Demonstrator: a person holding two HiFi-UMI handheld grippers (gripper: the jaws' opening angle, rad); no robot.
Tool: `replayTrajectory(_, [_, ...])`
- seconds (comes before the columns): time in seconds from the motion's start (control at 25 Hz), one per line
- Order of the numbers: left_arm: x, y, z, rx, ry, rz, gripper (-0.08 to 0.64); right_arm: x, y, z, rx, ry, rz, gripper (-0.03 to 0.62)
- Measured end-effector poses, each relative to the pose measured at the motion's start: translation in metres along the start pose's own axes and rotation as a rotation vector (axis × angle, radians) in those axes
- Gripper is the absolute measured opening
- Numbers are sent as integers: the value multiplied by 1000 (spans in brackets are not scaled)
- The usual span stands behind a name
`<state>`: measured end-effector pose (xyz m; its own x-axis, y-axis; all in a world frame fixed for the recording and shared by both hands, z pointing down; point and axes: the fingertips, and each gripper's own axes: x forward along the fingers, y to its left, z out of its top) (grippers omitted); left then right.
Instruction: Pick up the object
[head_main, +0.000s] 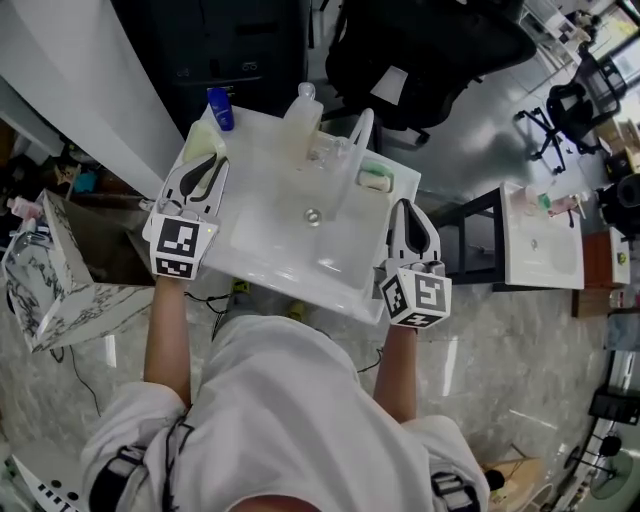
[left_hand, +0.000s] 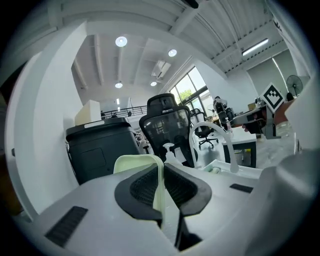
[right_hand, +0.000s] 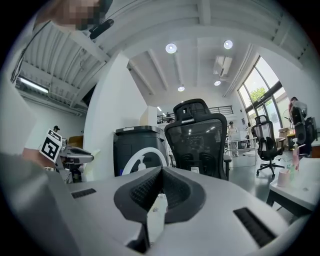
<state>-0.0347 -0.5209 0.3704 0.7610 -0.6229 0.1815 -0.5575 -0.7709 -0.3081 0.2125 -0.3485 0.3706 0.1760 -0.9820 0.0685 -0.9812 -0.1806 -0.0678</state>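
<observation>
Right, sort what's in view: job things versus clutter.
Job: thin pale green flat piece, clamped in left gripper.
Lying about: blue bottle, clear pump bottle, white arched tap, green soap bar, white sink; right gripper, shut, empty.

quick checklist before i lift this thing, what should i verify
1. Left gripper shut on the green item: ok.
2. Item seated between the pads, not just at the tips: ok, going by the left gripper view.
3. Item lifted clear of the sink rim: cannot tell.
4. Right gripper shut, empty and off at the sink's far side: ok.
5. Room between the item and the blue bottle just beyond it: cannot tell, so lift straight up.
6. Faucet away from the left gripper: ok.
</observation>
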Motion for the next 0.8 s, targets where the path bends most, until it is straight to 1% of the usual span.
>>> replayTrajectory(0.24, [-17, 1, 9, -21, -33, 48, 54, -1, 0, 6, -18, -21, 32, 5])
replayTrajectory(0.32, [-19, 0, 14, -42, -50, 57, 54, -2, -3, 9, -21, -32, 35, 5])
replayTrajectory(0.4, [-21, -1, 17, -53, -59, 62, 54, -2, -3, 10, -22, -40, 40, 6])
replayTrajectory(0.52, [-22, -4, 18, -51, -60, 64, 54, -2, -2, 11, -25, -42, 47, 5])
replayTrajectory(0.8, [-20, -6, 20, -65, -72, 61, 54, -2, -7, 8, -24, -39, 38, 5])
